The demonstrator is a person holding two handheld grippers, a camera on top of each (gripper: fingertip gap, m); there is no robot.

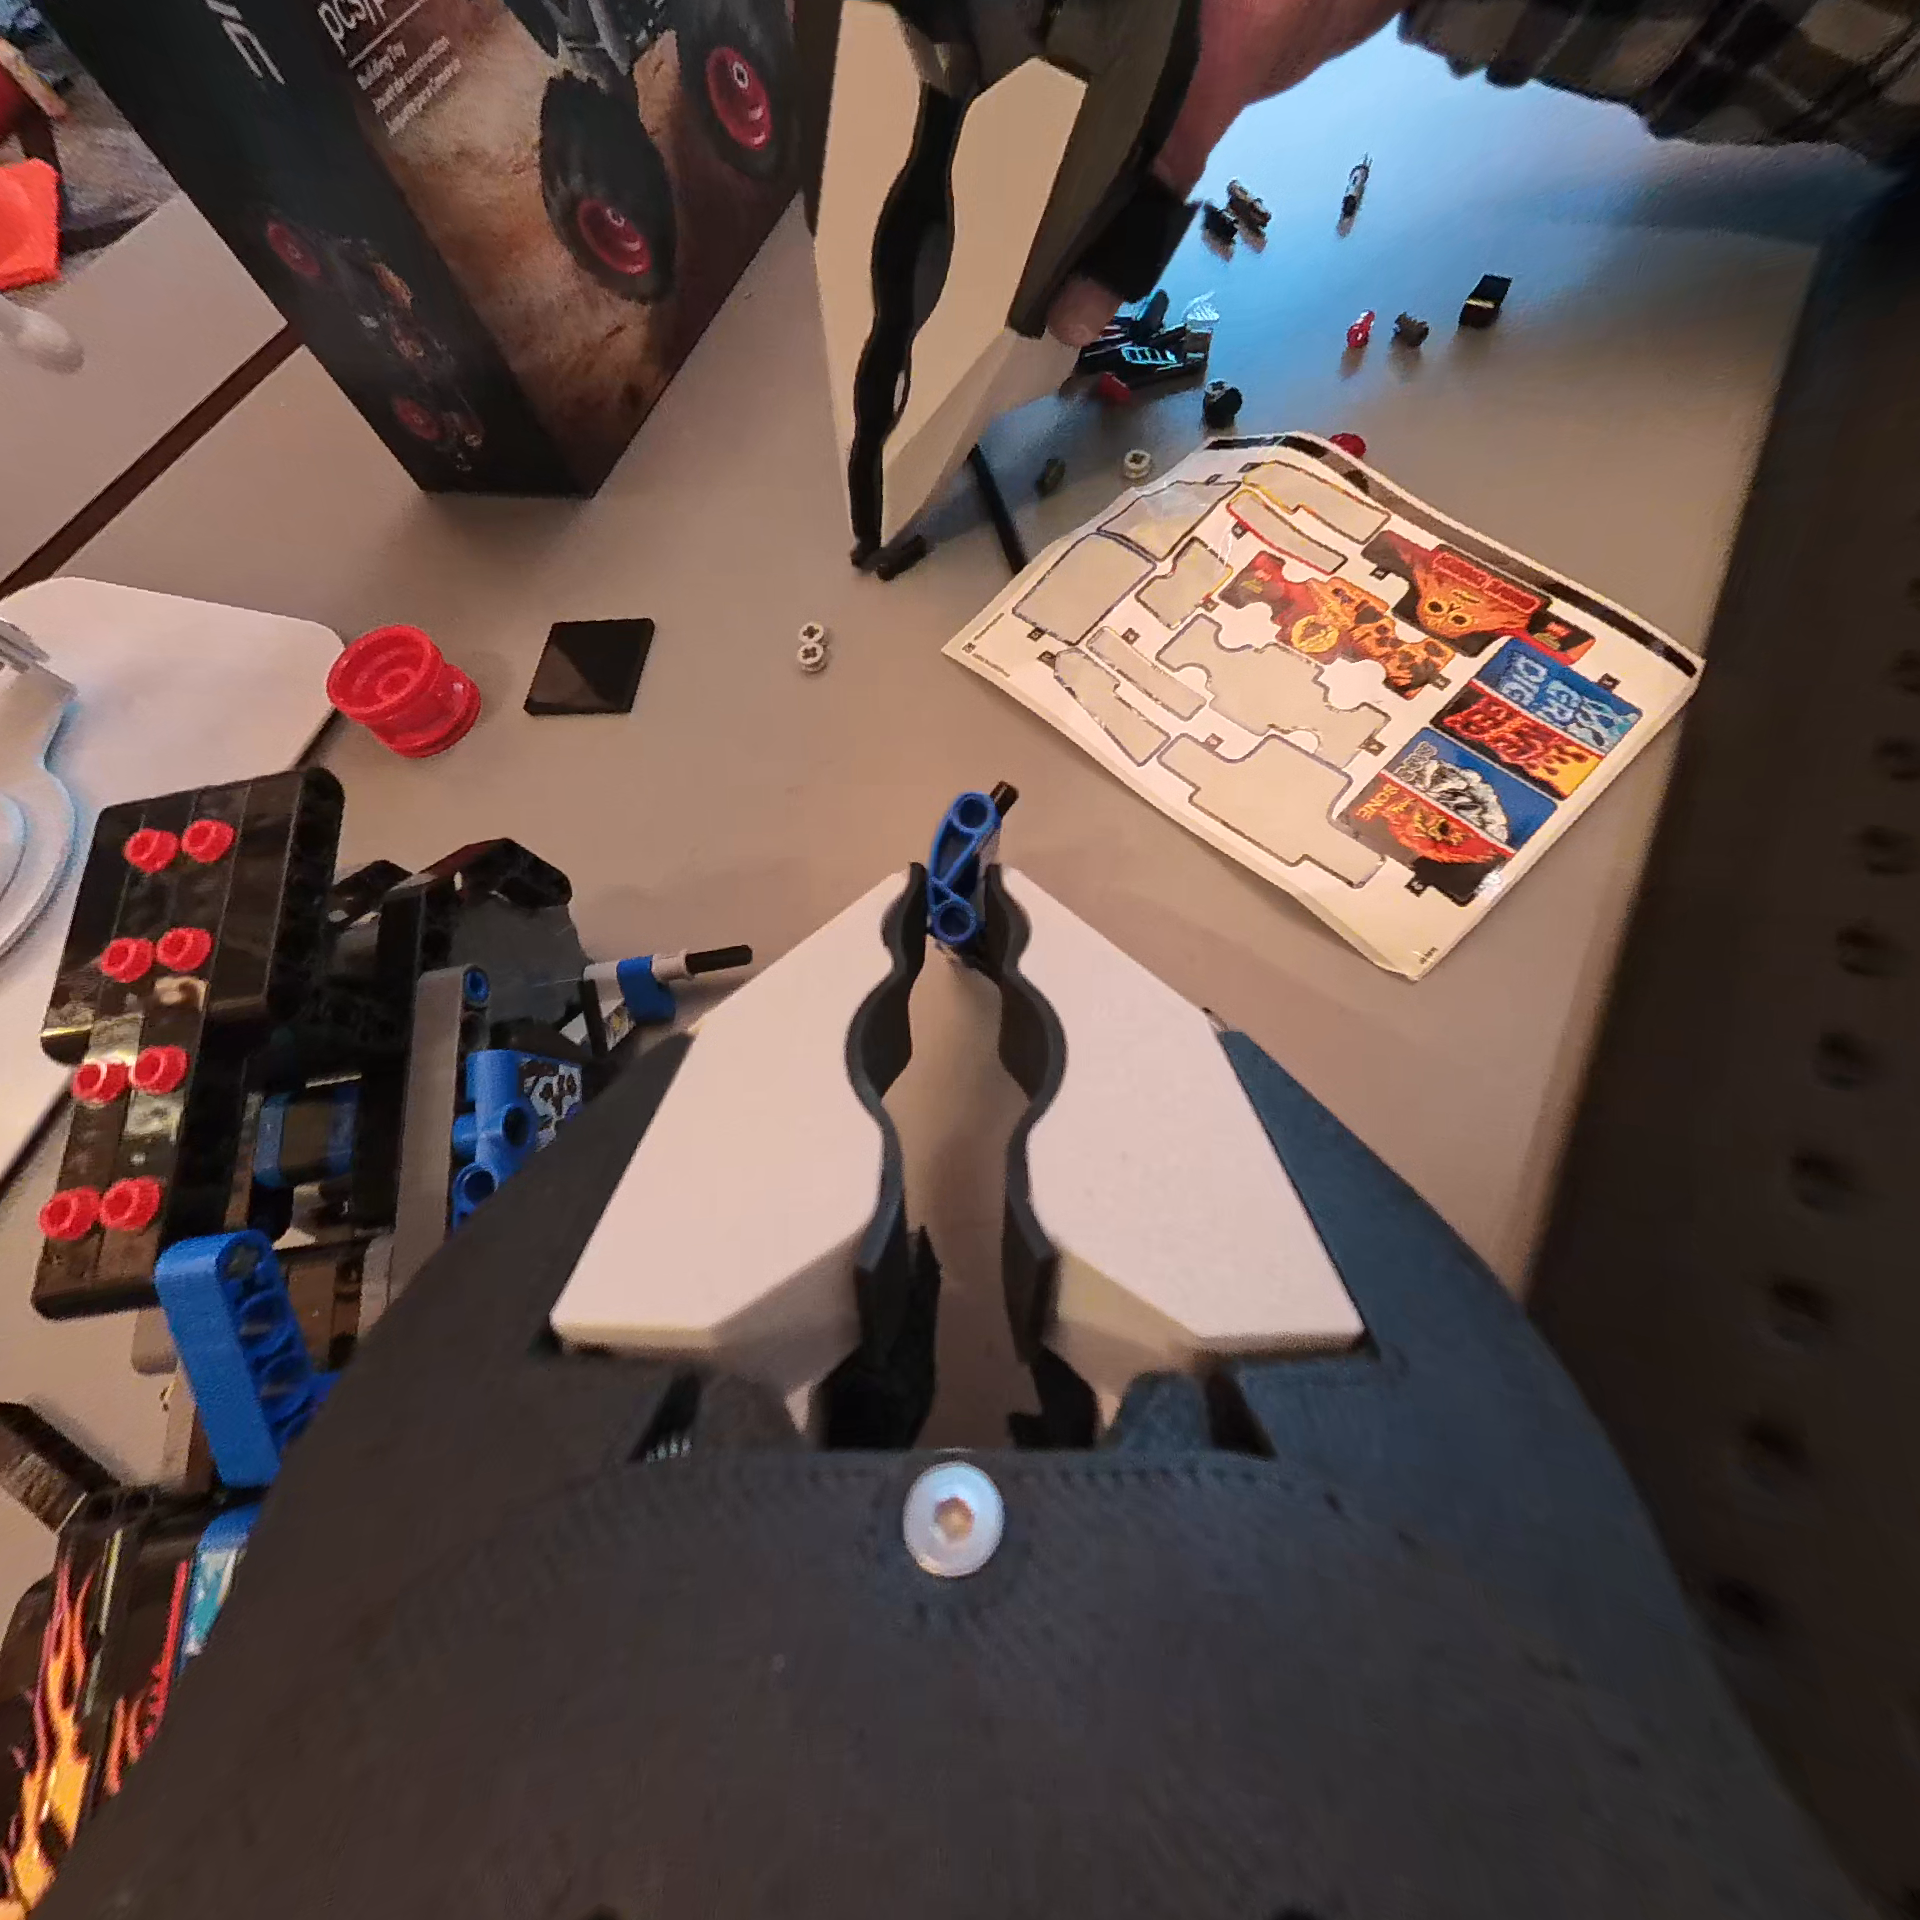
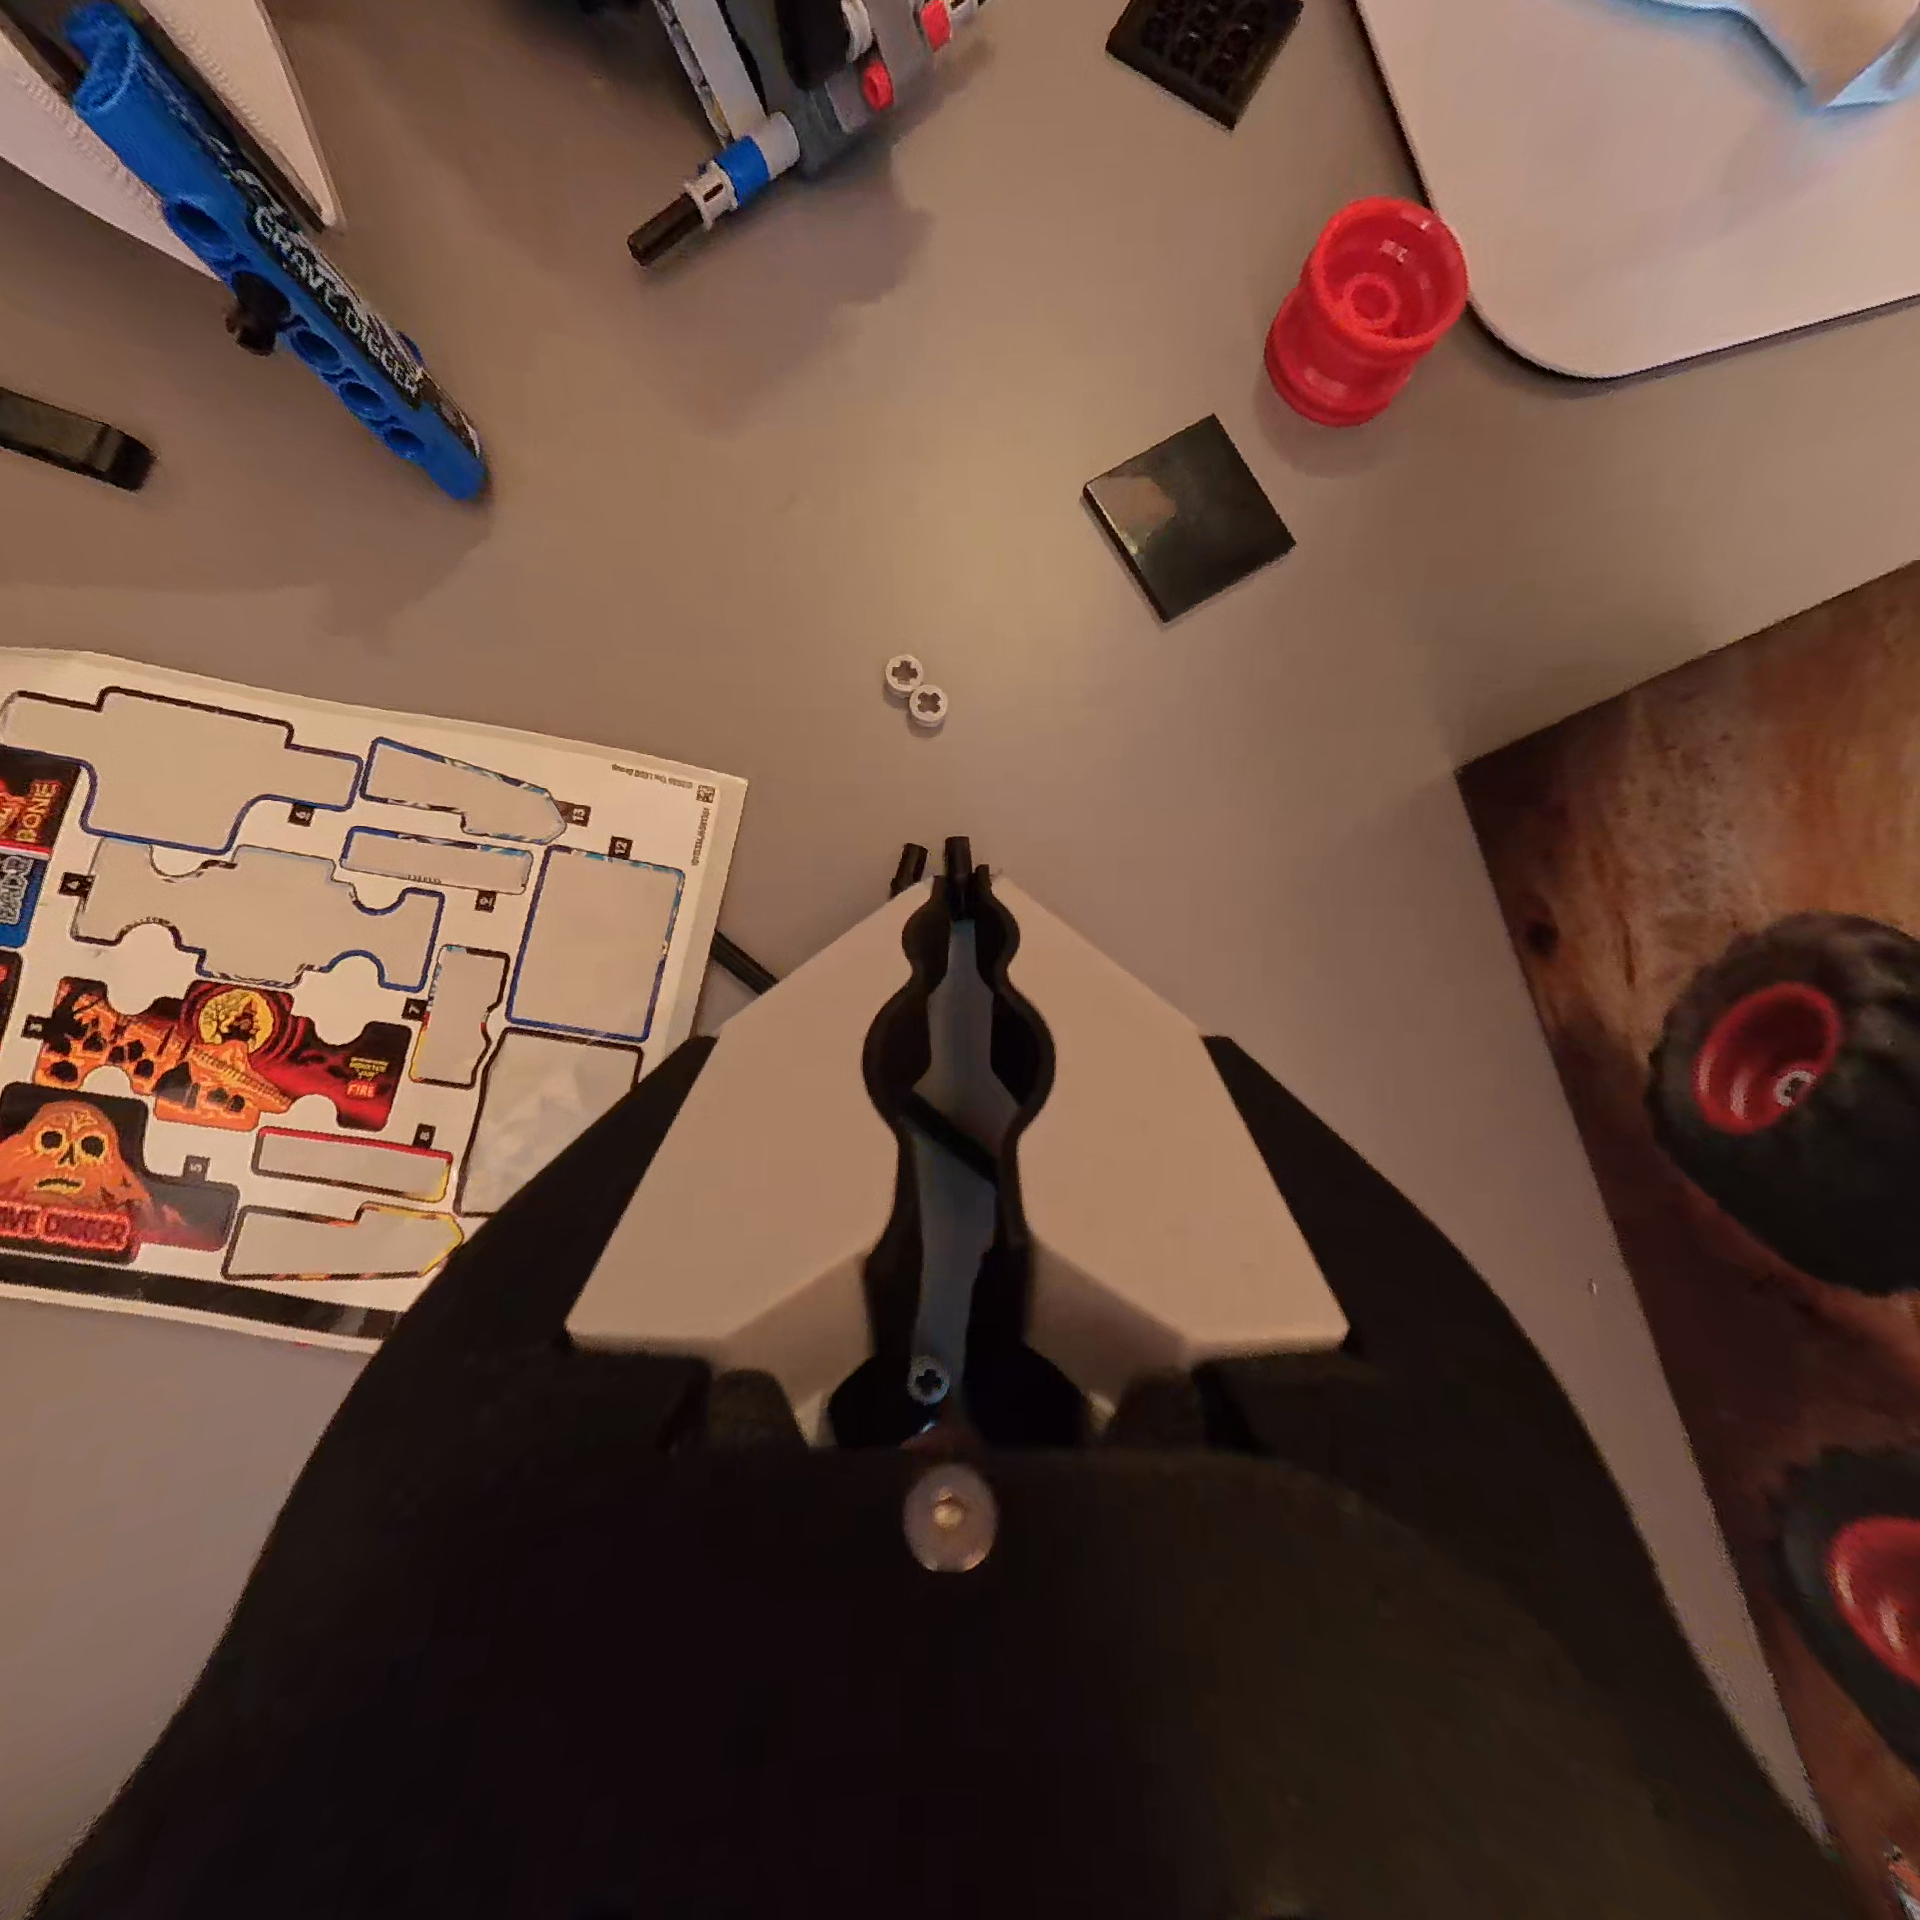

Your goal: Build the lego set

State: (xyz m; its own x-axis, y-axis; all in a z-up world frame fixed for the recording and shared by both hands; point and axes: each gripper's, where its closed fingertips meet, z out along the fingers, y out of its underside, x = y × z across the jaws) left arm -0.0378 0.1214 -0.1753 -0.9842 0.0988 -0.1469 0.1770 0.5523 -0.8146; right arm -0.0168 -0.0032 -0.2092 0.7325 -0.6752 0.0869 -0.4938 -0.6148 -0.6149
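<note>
My left gripper point(image 1: 961, 883) is shut on a long blue beam point(image 1: 964, 862) with a black pin in it, held above the grey table. In the right wrist view this beam point(image 2: 281, 291) shows at the top left, with a sticker on its side. My right gripper point(image 2: 958, 878) is shut on a small black pin point(image 2: 956, 854), tips down at the table. A second black pin point(image 2: 910, 862) lies just left of its tips. In the left wrist view the right gripper point(image 1: 868, 545) stands at top centre. The partly built truck model point(image 1: 312, 1039) lies left of my left gripper.
A red wheel hub point(image 2: 1366, 312), a black square tile point(image 2: 1188, 516) and two grey bushes point(image 2: 916, 689) lie ahead of the right gripper. The sticker sheet point(image 2: 312, 987) lies to its left, the set's box point(image 2: 1714, 1039) to its right. Loose small parts point(image 1: 1143, 353) are scattered far off. Some 15 centimeters of space lies between my two pairs of fingers.
</note>
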